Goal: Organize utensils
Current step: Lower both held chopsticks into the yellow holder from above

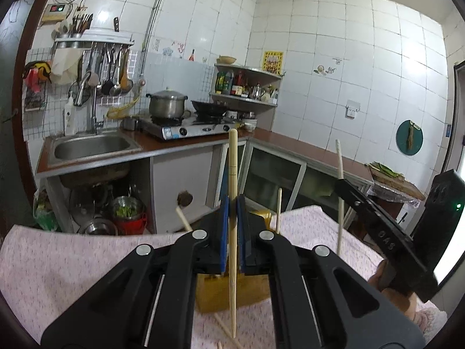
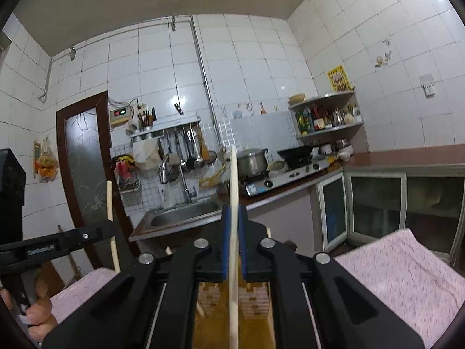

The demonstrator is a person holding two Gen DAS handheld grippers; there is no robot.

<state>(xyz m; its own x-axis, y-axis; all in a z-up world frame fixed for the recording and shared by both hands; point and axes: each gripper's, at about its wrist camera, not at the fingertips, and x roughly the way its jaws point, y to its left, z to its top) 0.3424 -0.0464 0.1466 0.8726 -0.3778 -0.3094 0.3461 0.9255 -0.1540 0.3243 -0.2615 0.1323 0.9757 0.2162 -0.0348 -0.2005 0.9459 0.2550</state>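
My left gripper (image 1: 232, 205) is shut on a pale wooden chopstick (image 1: 233, 163) that stands upright between its blue pads. Below it a yellow holder (image 1: 216, 292) sits on the pink cloth (image 1: 72, 267), with two more chopsticks (image 1: 278, 209) poking up behind the fingers. Another chopstick (image 1: 225, 330) lies on the cloth. My right gripper (image 2: 234, 212) is shut on a second upright chopstick (image 2: 234, 180), above the holder (image 2: 255, 299). Each gripper shows in the other's view, with its stick: the right gripper (image 1: 343, 184) and the left gripper (image 2: 109, 229).
Beyond the cloth-covered table (image 2: 407, 267) runs a kitchen counter with a steel sink (image 1: 91, 147), a gas stove (image 1: 189, 128) bearing a pot (image 1: 167, 104) and a wok (image 1: 209, 106), and glass-door cabinets (image 1: 273, 174). A hand (image 2: 39, 314) grips the left handle.
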